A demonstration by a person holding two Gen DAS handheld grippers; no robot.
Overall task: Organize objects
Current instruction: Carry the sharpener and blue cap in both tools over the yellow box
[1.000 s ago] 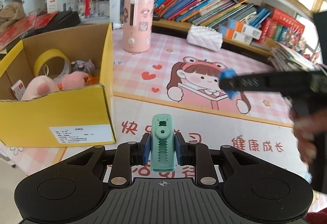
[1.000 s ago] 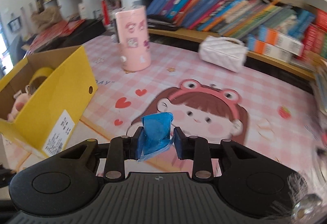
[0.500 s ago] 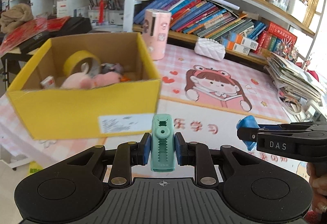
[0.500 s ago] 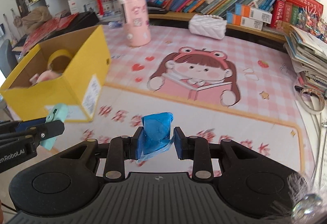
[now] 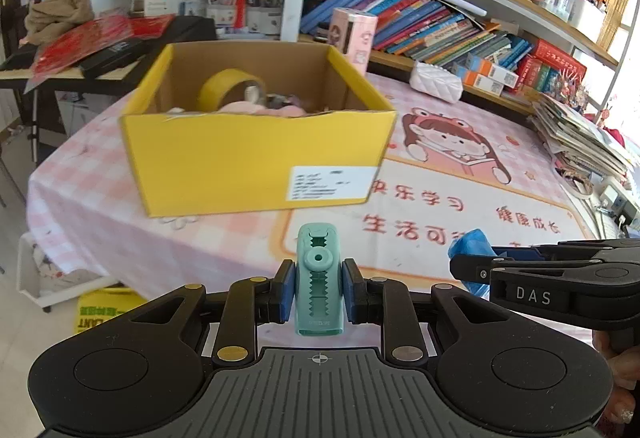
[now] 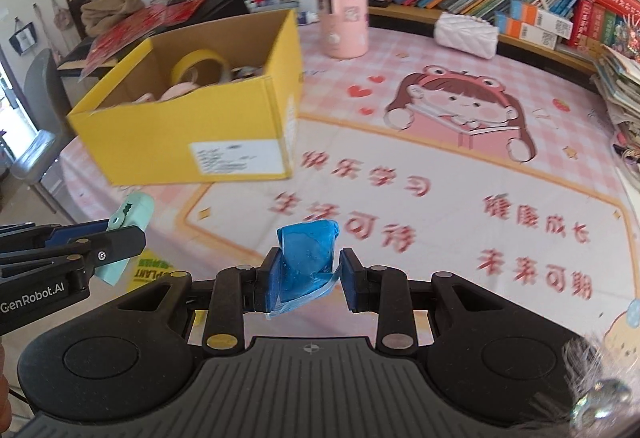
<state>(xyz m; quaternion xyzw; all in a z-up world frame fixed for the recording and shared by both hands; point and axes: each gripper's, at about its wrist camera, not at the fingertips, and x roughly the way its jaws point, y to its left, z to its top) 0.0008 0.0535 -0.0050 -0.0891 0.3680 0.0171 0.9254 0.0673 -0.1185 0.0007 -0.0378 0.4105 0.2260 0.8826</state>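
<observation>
Yellow box point(image 5: 256, 162) with tape roll point(image 5: 230, 88); left gripper point(image 5: 319, 292) clamping green clip point(image 5: 319, 278), right gripper point(image 6: 307, 278) blue wad point(image 6: 306, 262).

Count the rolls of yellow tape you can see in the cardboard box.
1. The yellow tape roll stands on edge at the back of the yellow cardboard box, behind pink soft toys; more could be hidden beneath them.

Bright daylight, fisheye-bent edges, slight motion blur.

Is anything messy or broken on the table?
Nothing looks broken or spilled. The yellow box sits askew to the mat's printed border. On the right, a stack of papers is piled unevenly, edges sticking out.
</observation>
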